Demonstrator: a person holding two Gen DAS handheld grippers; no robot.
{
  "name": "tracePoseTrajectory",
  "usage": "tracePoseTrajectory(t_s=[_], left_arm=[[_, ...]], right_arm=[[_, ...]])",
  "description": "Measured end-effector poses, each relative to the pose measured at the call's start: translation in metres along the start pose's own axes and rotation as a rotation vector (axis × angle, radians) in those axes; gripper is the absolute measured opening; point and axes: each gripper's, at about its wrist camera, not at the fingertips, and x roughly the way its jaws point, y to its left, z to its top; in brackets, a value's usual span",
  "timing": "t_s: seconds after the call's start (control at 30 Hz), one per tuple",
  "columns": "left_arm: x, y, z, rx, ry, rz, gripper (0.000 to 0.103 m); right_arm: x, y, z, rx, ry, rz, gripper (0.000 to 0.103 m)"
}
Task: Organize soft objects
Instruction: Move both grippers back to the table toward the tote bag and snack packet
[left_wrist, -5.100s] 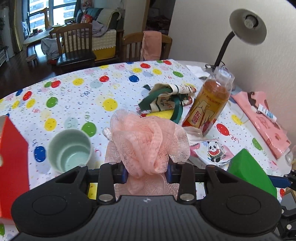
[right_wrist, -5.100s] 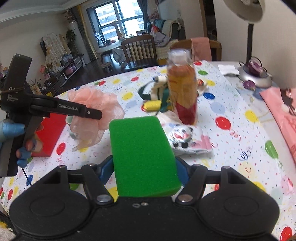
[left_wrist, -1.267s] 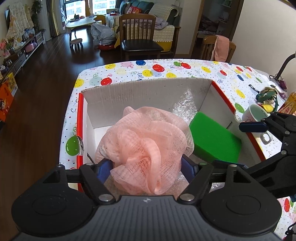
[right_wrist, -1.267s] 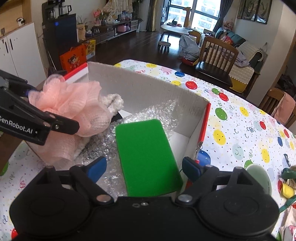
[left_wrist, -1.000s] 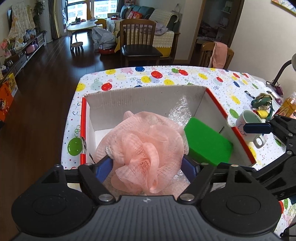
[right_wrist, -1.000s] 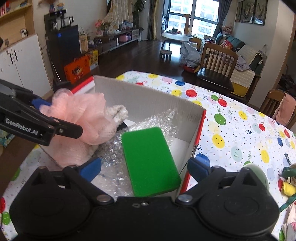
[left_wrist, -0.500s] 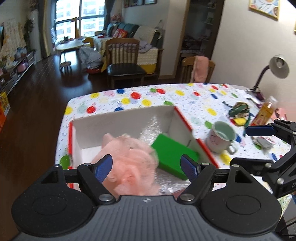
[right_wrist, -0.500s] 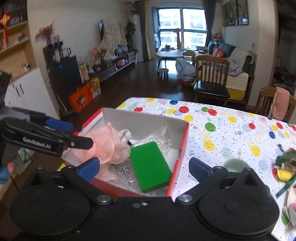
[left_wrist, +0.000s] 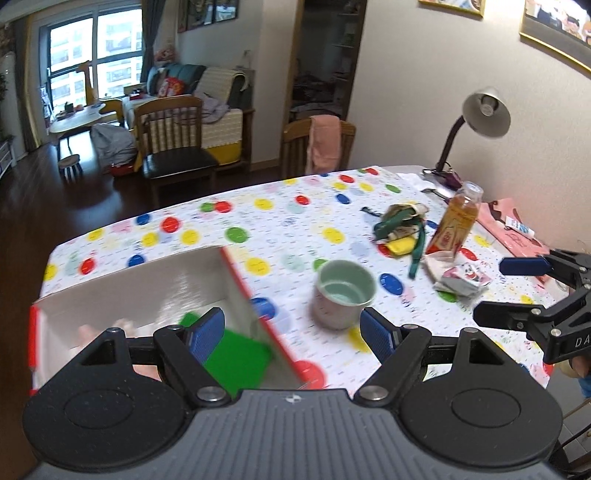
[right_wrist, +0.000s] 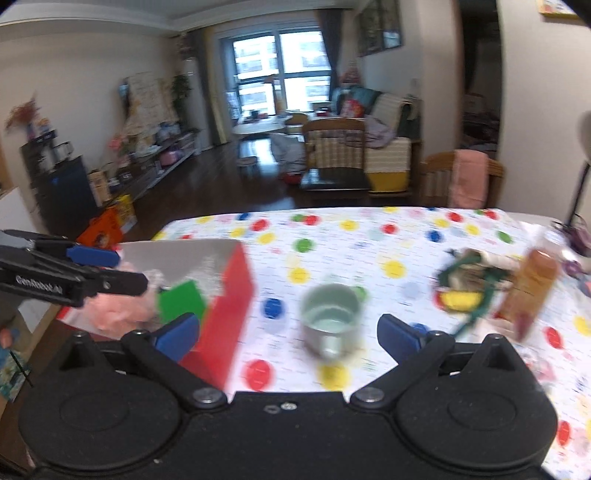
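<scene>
Cloth bundle lies far-right on the surface, nearer the right hand-held gripper; both it and the left hand-held gripper gape wide, empty.

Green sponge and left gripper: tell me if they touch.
Apart. The right wrist view shows the left gripper open above the box, the green sponge lying inside.

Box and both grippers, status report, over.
Left gripper open, empty. Right gripper open, empty. Green sponge and pink bath pouf lie inside the box. Cup stands beside the box, apart from it.
</scene>
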Motion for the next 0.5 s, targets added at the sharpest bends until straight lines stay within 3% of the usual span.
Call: tracePoseTrajectory(t_s=[0.23,0.5], left_arm=[[0.038,-0.059,0.022,0.038,0.012,-0.028,0.080],[0.096,-0.127,0.054,0.063,0.045,-0.083,0.081]], right_arm=[[-0.012,-0.072,-0.022,0.048,0.028,-0.094,0.103],[-0.011,-0.146,-0.042,0.081,0.072,-0.136,0.103]])
